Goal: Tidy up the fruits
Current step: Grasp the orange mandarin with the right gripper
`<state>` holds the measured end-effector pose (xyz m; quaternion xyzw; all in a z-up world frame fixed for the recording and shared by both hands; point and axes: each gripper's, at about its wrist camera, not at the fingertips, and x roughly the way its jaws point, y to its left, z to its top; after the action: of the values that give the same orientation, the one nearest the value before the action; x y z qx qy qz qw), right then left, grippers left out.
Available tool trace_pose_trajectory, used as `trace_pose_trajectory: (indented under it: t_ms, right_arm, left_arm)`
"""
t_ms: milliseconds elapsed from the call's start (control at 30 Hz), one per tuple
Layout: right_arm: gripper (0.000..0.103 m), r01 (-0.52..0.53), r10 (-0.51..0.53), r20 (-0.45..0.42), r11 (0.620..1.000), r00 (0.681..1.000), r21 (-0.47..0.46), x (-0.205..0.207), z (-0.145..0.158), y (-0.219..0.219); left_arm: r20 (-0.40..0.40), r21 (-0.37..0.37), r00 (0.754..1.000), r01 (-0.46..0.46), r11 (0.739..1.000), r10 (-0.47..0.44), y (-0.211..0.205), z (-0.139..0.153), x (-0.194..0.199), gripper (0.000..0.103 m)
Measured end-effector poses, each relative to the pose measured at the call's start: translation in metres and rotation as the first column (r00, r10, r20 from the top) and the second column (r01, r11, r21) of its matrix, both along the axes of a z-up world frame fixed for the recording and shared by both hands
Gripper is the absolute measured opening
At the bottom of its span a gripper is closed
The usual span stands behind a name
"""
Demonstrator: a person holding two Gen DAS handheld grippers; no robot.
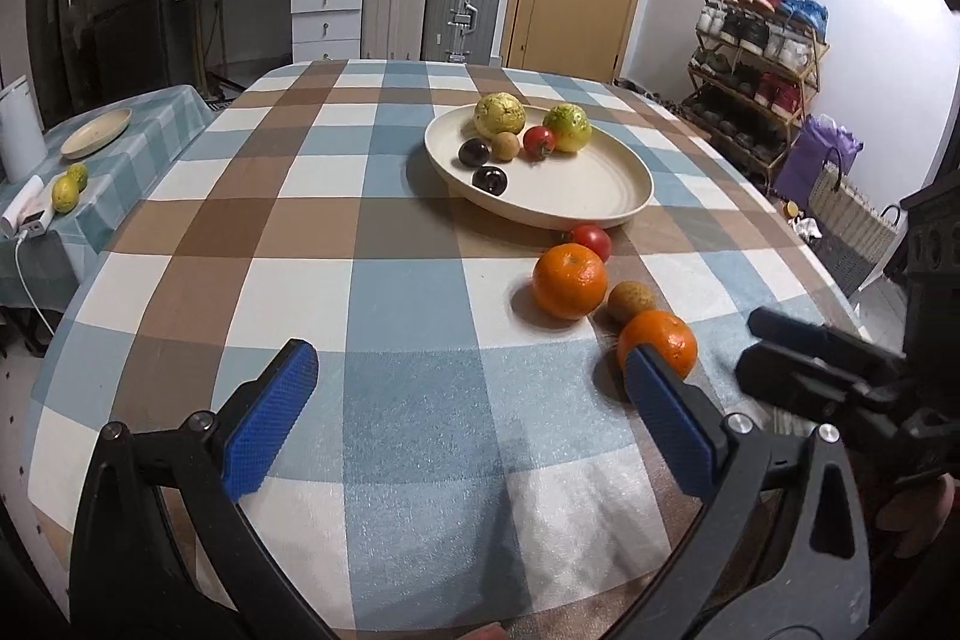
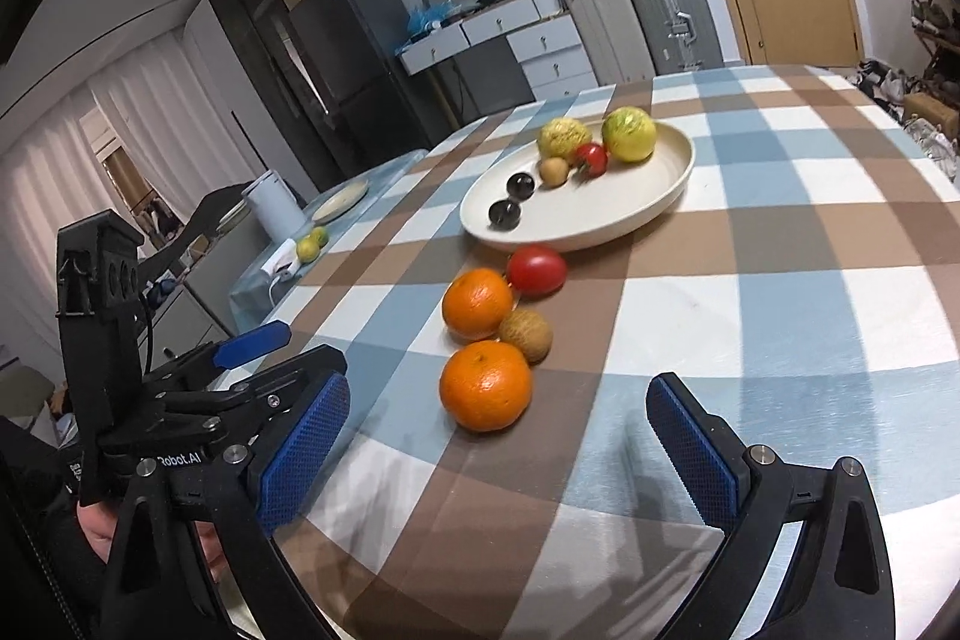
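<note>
Both grippers sat low over the near edge of the checked table (image 1: 372, 280): left gripper (image 1: 474, 424) jaws spread wide, holding nothing; right gripper (image 2: 498, 451) same, wide apart and empty. Cream plate (image 1: 576, 196) was the landmark, mid-table. On it: two yellow-green guavas (image 1: 500, 114) at the far rim, a small tomato (image 1: 538, 140) and a brown longan (image 1: 505, 145) just in front of them, two dark plums (image 1: 489, 179) nearer. Loose fruit on the near side of the plate: red tomato (image 2: 536, 269) almost touching its rim, then an orange (image 2: 477, 305), a second longan (image 2: 526, 334), and a nearer orange (image 2: 485, 384), all bunched close. Nearer orange lay just ahead of the right gripper, left of centre.
</note>
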<state>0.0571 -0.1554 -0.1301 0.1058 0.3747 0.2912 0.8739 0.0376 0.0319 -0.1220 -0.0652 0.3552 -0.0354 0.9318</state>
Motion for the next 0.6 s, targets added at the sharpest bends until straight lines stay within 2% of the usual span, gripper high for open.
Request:
trace_pose_trajectory:
  t_ms: [133,233,400,533,567,600]
  right_arm:
    - [0.101,-0.015,0.015,-0.035,1.000,0.999,0.000,0.008,-0.006,0.007]
    - [0.095,-0.016,0.016,-0.072,1.000,0.997,0.008,0.015,-0.011,0.009]
    - [0.071,-0.025,0.026,-0.148,1.000,0.989,0.011,0.029,-0.020,0.014]
    - [0.057,-0.037,0.039,-0.153,0.999,0.987,0.017,0.031,-0.020,0.018]
    - [0.049,-0.039,0.041,-0.156,0.999,0.987,0.012,0.031,-0.020,0.018]
    - [0.046,-0.045,0.046,-0.164,0.999,0.985,0.009,0.032,-0.021,0.020]
  left_arm:
    - [-0.006,-0.012,1.000,-0.001,1.000,0.001,0.003,-0.005,0.005,0.102]
    - [-0.012,-0.012,1.000,-0.001,1.000,0.000,0.005,-0.008,0.010,0.102]
    - [-0.023,-0.023,1.000,-0.002,1.000,0.001,0.009,-0.009,0.014,0.102]
    - [-0.025,-0.030,1.000,-0.002,1.000,0.001,0.011,-0.010,0.018,0.102]
    - [-0.026,-0.033,1.000,-0.002,0.999,0.001,0.012,-0.010,0.018,0.102]
    - [-0.028,-0.036,1.000,-0.002,0.999,0.001,0.012,-0.011,0.020,0.102]
